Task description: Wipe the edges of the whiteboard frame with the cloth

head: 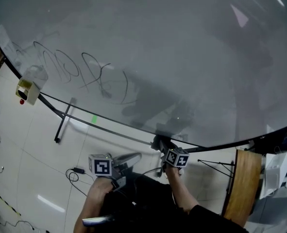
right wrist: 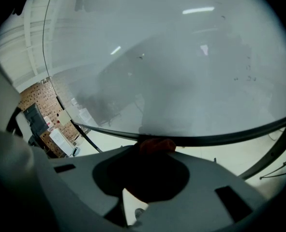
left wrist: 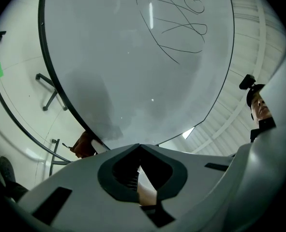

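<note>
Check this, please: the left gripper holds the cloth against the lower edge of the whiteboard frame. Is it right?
Not quite: the right gripper holds the cloth against the lower edge of the whiteboard frame, as the right gripper view shows. The left gripper is shut, empty.

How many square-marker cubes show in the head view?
2. One marker cube sits on the left gripper, low and left of centre; the other on the right gripper, just below the whiteboard frame. None seems hidden.
</note>
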Available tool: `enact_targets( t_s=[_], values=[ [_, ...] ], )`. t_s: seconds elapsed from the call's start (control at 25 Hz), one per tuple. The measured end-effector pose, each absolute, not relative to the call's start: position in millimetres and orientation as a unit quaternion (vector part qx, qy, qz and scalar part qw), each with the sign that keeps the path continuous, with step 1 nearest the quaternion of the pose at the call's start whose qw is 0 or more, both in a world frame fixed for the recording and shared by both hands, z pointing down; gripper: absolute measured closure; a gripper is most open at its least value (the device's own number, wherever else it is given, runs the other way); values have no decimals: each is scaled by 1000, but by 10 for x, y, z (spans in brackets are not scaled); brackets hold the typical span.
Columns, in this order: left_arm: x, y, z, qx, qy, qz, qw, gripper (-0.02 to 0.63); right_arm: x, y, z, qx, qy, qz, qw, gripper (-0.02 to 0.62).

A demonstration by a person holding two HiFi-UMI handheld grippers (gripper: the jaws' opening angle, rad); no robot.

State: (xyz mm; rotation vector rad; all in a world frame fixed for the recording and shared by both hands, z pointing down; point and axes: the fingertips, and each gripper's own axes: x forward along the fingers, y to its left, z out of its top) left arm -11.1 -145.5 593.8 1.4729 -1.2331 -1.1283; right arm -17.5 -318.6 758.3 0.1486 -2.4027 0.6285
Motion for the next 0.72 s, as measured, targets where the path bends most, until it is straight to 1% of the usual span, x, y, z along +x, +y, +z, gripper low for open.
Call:
enact_targets(
  t_s=[0.28,0.48,0.72],
  values=[
    [-282,-1546,5938,579,-545,-419,438,620,-219,-3100,7596,46,-918,255,301,528],
    [-327,-1583,5923,565,-559,-426,432,620,-300,-3024,7562,12,-919,253,303,528],
    [-441,-1441,5908,560,-563,-432,428,620,-378,-2898,7516,7,-918,252,307,526]
  ],
)
